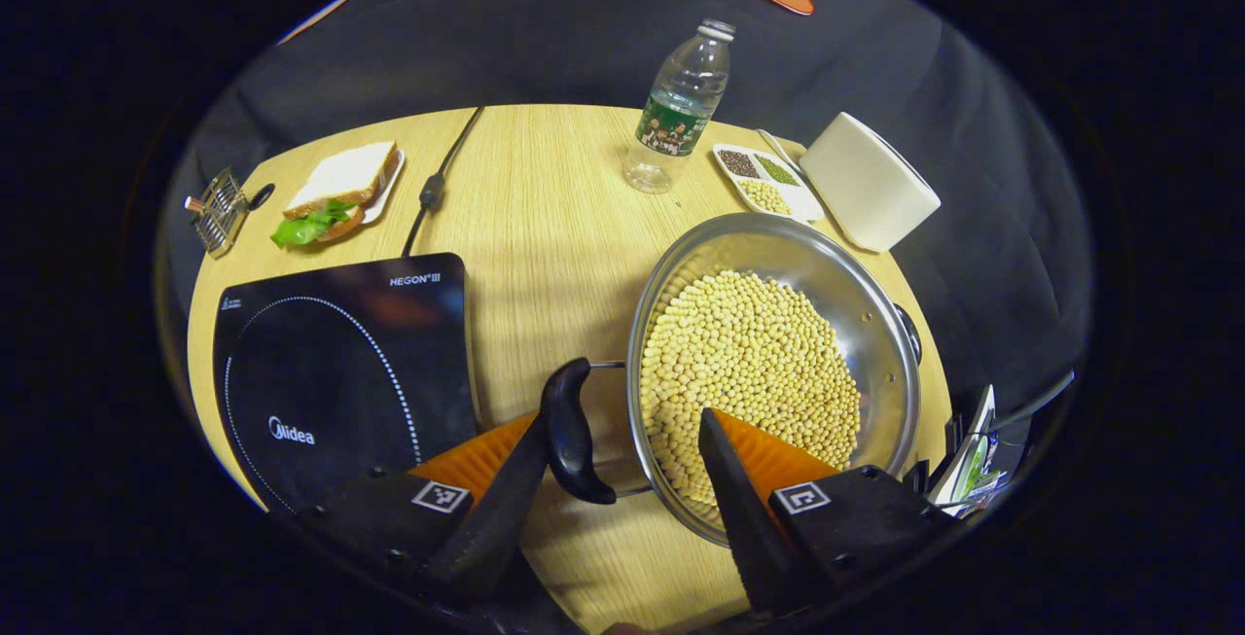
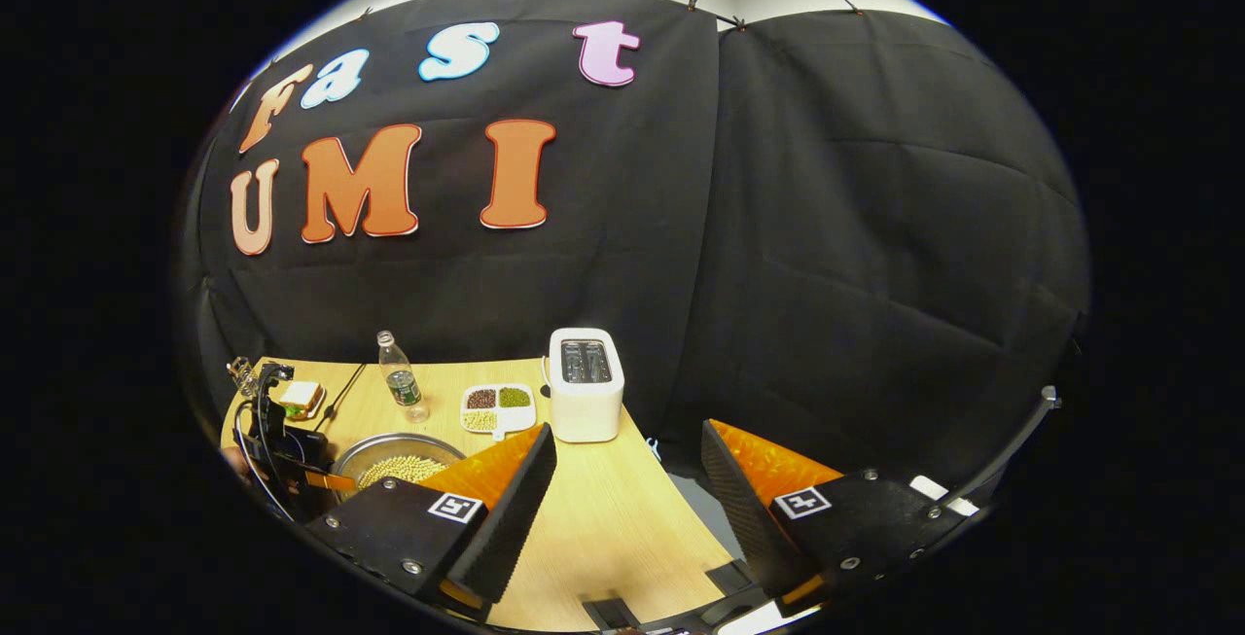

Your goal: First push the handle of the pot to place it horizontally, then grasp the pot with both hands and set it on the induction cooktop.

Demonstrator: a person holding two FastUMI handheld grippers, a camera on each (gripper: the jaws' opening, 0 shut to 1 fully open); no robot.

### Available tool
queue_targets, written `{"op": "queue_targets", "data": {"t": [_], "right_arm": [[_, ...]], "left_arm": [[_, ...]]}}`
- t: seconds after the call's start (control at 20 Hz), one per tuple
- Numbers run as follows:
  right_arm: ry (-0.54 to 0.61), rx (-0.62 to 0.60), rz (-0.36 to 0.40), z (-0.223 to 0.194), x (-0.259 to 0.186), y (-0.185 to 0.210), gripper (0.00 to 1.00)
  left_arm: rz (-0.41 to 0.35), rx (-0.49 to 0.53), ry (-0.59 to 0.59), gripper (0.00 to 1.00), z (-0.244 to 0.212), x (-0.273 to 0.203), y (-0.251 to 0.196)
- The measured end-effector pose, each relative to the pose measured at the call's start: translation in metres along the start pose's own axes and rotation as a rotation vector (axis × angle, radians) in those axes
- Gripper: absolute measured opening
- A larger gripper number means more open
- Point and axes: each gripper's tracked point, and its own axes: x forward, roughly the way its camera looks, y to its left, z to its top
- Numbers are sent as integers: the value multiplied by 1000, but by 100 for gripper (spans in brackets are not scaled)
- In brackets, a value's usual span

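While my left gripper (image 1: 622,440) hangs tilted down and spread wide, the pot (image 1: 773,372) handle (image 1: 569,431) touches its left finger; my right gripper (image 2: 622,479), level, gapes empty.

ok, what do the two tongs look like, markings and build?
Both match: left tongs and right tongs each have two wedge-shaped fingers on black blocks, ribbed orange panels behind, and a square black-and-white fiducial tag on each block. Screws show on the right one's blocks.
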Motion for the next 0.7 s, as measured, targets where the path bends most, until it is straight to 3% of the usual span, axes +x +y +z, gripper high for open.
{"op": "queue_targets", "data": {"t": [0.35, 0.4, 0.6, 0.65, 0.7], "right_arm": [[33, 13, 13, -9, 5, 7, 93], [41, 13, 18, -10, 6, 10, 93], [69, 8, 37, -17, 14, 19, 94], [74, 8, 38, -18, 16, 20, 94], [80, 10, 40, -20, 19, 21, 94]], "left_arm": [[37, 14, 24, 96, -5, 15, 1], [43, 18, 26, 99, -5, 17, 2], [80, 36, 20, 95, -7, 23, 9], [87, 32, 16, 93, -6, 24, 12], [89, 24, 13, 82, -6, 24, 13]]}}
